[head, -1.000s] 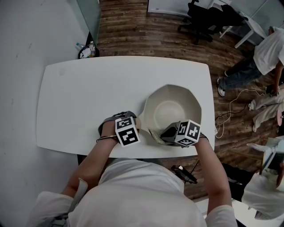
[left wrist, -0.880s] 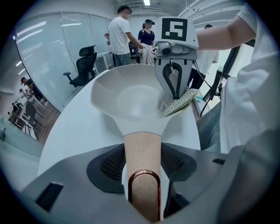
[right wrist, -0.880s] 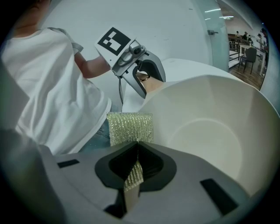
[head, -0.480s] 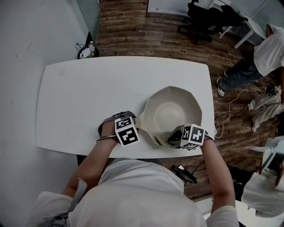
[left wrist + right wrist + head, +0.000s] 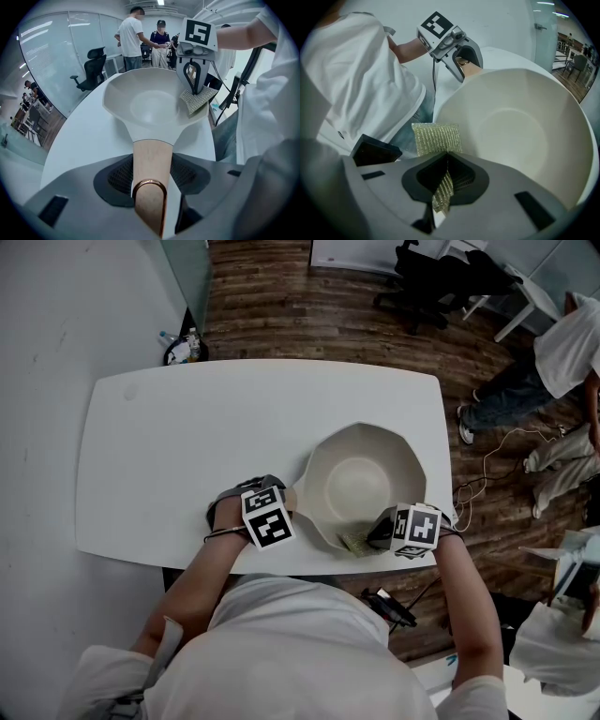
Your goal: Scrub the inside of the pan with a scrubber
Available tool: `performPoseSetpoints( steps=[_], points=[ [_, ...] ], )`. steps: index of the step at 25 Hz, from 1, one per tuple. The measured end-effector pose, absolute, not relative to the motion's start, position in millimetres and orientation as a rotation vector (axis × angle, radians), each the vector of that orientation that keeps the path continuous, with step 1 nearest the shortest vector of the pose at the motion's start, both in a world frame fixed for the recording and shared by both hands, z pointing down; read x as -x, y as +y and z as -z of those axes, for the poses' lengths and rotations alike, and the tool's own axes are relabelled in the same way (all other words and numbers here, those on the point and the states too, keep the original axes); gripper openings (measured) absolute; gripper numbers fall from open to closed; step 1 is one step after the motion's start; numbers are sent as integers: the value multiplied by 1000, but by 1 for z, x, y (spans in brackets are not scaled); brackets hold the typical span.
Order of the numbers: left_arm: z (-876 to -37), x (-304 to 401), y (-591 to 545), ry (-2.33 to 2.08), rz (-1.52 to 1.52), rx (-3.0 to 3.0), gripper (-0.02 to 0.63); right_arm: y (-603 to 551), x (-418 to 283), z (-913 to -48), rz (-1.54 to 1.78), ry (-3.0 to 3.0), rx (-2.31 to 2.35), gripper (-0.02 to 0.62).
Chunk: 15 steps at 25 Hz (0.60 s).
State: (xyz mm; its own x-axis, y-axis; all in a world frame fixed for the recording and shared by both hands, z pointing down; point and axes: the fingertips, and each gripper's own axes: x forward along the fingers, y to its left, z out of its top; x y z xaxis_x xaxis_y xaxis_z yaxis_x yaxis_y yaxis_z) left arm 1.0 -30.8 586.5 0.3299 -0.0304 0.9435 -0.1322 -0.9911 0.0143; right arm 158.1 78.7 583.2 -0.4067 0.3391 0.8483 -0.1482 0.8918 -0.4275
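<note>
A cream faceted pan sits on the white table, its wooden handle pointing left. My left gripper is shut on that handle, whose copper ring shows between the jaws. My right gripper is shut on a greenish mesh scrubber. The scrubber lies against the pan's near inner wall by the rim. In the right gripper view the scrubber sticks out from the jaws beside the pan's bowl. In the left gripper view the scrubber hangs under the right gripper.
The pan stands close to the table's near edge and right corner. An office chair and a person are on the wooden floor beyond the table. Bottles stand on the floor at the far left corner.
My right gripper has slid rightward along the pan's near wall, carrying the scrubber with it. The left gripper and the pan have stayed put.
</note>
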Motion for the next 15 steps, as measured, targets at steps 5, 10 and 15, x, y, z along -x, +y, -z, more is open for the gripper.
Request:
performPoseSetpoints(
  steps=[5, 10, 15],
  points=[
    [-588, 1, -31, -155, -1761, -2485, 238, 78, -166, -584, -523, -1876, 132, 24],
    [-587, 3, -30, -154, -1757, -2488, 238, 76, -174, -585, -504, -1827, 115, 24],
    [-587, 1, -29, -153, -1758, -2490, 238, 70, -190, -589, -495, -1772, 65, 25]
  ],
)
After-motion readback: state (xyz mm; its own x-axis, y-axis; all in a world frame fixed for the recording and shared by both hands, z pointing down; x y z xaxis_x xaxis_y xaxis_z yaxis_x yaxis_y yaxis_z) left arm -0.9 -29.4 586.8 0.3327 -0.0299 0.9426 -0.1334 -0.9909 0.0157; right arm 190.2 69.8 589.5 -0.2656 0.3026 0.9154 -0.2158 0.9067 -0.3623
